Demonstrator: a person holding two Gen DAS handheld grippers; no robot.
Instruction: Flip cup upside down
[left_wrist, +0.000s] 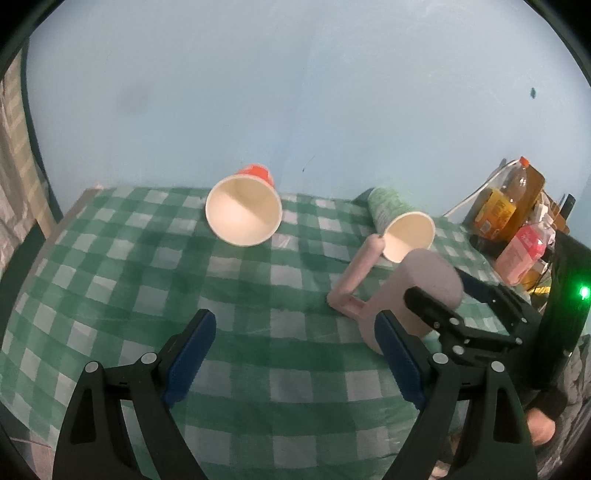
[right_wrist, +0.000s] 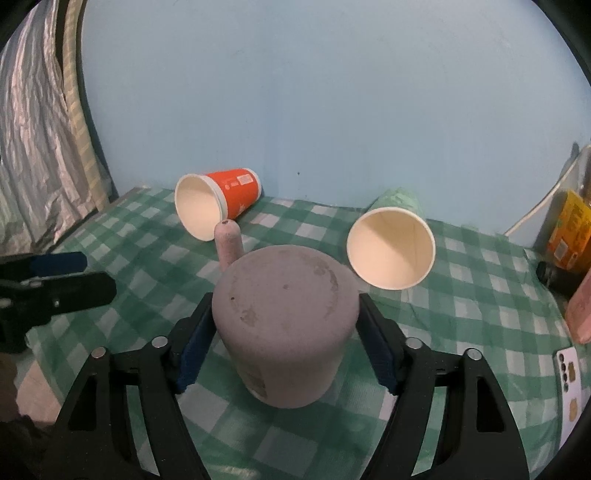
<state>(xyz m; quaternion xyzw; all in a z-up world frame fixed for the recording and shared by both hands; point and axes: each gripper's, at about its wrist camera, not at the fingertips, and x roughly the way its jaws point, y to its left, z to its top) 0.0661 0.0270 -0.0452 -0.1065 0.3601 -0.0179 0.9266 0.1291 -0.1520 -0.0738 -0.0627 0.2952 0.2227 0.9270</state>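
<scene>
A pink mug (right_wrist: 284, 332) with a long handle (right_wrist: 229, 242) stands upside down on the green checked tablecloth (right_wrist: 480, 314), its base up. My right gripper (right_wrist: 284, 328) is around it, with a blue pad close to each side; a thin gap shows at the right pad. The mug also shows in the left wrist view (left_wrist: 417, 291), with the right gripper (left_wrist: 465, 295) on it. My left gripper (left_wrist: 295, 332) is open and empty, just left of the mug; it also shows in the right wrist view (right_wrist: 55, 277).
An orange paper cup (left_wrist: 243, 210) and a green paper cup (left_wrist: 400, 225) lie on their sides near the blue wall. Bottles (left_wrist: 509, 206) and a pink pack (left_wrist: 522, 251) stand at the far right. A phone (right_wrist: 570, 373) lies at the right edge.
</scene>
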